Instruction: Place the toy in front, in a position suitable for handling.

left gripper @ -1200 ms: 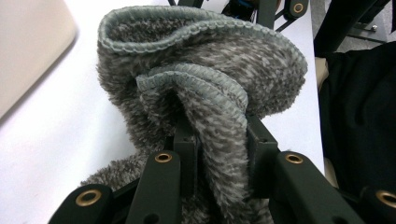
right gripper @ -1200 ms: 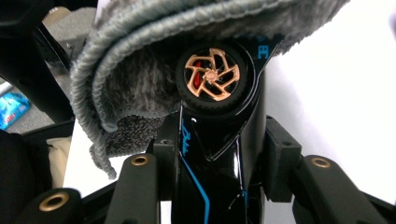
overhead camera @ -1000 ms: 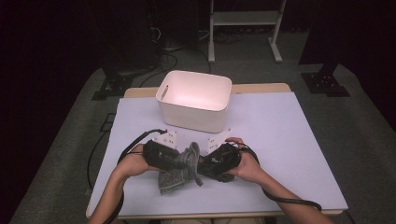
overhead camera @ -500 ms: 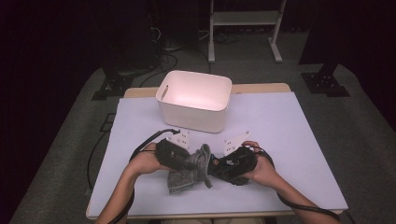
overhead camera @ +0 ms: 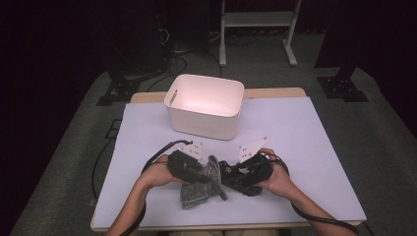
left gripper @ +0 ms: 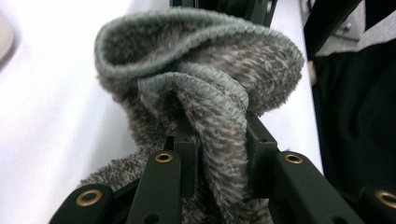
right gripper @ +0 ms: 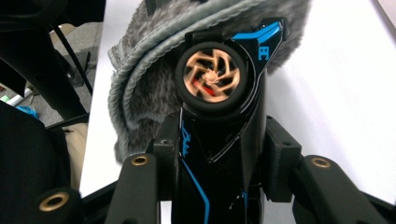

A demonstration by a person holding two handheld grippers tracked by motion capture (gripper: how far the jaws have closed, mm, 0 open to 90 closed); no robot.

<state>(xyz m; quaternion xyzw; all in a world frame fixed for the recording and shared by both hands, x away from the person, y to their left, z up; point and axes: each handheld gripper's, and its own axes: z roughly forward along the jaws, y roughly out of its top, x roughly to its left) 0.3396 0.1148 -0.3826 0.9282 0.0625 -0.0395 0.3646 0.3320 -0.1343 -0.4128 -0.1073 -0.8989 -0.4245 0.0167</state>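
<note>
Cloth: grey fuzzy cloth (overhead camera: pixel 202 183) at lower centre of the high view, bunched between the two grippers.
Left gripper (left gripper: pixel 218 140): clenched on a fold of the cloth.
Right gripper (right gripper: pixel 219 144): grasping a black-and-blue toy car (right gripper: pixel 224 107), its wheel against the cloth.
Around: white bin (overhead camera: pixel 205 105) farther up the table (overhead camera: pixel 314 137), well apart.

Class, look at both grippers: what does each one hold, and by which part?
The left gripper pinches the grey fuzzy cloth by a bunched fold near its hem. The right gripper clamps the black-and-blue toy car across its body, behind the wheel.
</note>
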